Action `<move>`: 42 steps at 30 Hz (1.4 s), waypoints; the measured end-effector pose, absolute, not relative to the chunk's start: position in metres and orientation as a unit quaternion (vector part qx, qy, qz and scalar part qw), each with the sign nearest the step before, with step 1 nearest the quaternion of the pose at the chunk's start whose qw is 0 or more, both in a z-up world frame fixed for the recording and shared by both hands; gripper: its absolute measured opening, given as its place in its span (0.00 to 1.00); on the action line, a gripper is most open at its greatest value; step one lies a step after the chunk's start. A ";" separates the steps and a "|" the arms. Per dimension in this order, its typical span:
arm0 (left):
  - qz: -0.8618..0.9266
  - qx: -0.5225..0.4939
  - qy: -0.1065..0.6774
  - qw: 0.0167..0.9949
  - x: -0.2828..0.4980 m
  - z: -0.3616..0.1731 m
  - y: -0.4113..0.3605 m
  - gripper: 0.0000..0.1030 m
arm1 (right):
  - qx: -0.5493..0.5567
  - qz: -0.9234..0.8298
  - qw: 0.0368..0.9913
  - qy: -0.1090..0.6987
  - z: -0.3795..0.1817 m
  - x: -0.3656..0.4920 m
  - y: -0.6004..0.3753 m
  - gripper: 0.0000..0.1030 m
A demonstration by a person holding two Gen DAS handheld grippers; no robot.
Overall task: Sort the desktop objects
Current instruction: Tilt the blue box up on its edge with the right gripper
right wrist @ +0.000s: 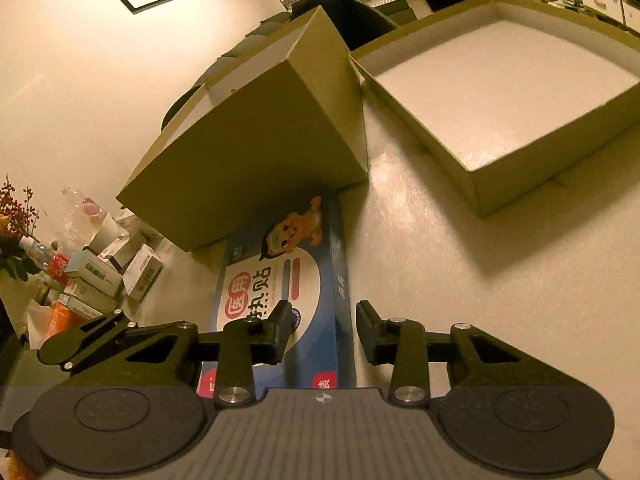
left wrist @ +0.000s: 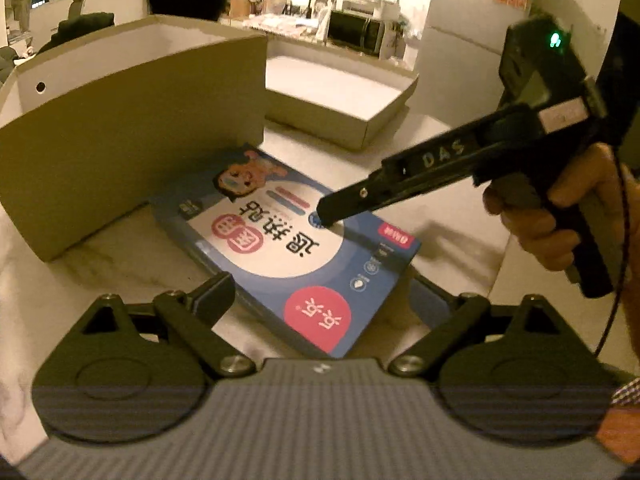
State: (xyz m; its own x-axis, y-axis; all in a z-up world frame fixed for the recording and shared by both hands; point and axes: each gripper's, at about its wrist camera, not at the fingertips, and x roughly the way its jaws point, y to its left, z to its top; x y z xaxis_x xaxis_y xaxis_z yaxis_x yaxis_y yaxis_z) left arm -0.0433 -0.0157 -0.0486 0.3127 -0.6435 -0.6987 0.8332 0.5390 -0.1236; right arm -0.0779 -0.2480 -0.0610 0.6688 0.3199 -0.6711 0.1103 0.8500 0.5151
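The blue box (left wrist: 304, 256) is flat and rectangular, its top printed with a white oval panel, dark characters, red and pink roundels and a cartoon child's face near one end (the print reads upside down from the left wrist camera). It lies on the pale tabletop (left wrist: 120, 256), its far end touching the foot of the tall cardboard box (left wrist: 132, 140), with the shallow cardboard tray (left wrist: 340, 120) standing apart behind.

The right gripper (right wrist: 323, 326) has its jaws partly open, straddling the long right-hand edge of the blue box: the left finger (right wrist: 280, 326) sits over the printed top, the right finger (right wrist: 366, 328) hangs beside the box over the table. Whether either pad actually presses the cardboard cannot be told. Seen from the left wrist camera, its tip meets the top of the box.

The left gripper (left wrist: 324, 292) stands wide open, its fingers on either side of the near end of the box, neither plainly touching.

A hand (left wrist: 560, 216) wraps the right gripper's handle, tilting the tool steeply down toward the table; a green lamp (left wrist: 555, 39) glows on its rear.
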 end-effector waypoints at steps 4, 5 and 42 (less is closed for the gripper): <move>-0.461 0.128 0.366 0.798 -0.043 -0.053 -0.017 0.93 | 0.275 0.067 0.871 0.403 -0.061 -0.077 -0.246 0.41; -0.460 0.127 0.366 0.799 -0.043 -0.053 -0.017 0.94 | 0.273 0.066 0.872 0.402 -0.060 -0.076 -0.244 0.41; -0.361 0.052 0.346 0.864 -0.053 -0.063 0.009 0.82 | 0.232 0.135 0.908 0.322 0.009 -0.083 -0.191 0.43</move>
State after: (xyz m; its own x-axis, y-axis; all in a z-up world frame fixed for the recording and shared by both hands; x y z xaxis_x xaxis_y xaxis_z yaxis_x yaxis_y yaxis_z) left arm -0.0529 0.0093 -0.0630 0.4996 -0.5882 -0.6359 0.6604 0.7337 -0.1599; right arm -0.0826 -0.1909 0.0090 0.7557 0.3945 -0.5228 -0.0955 0.8561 0.5079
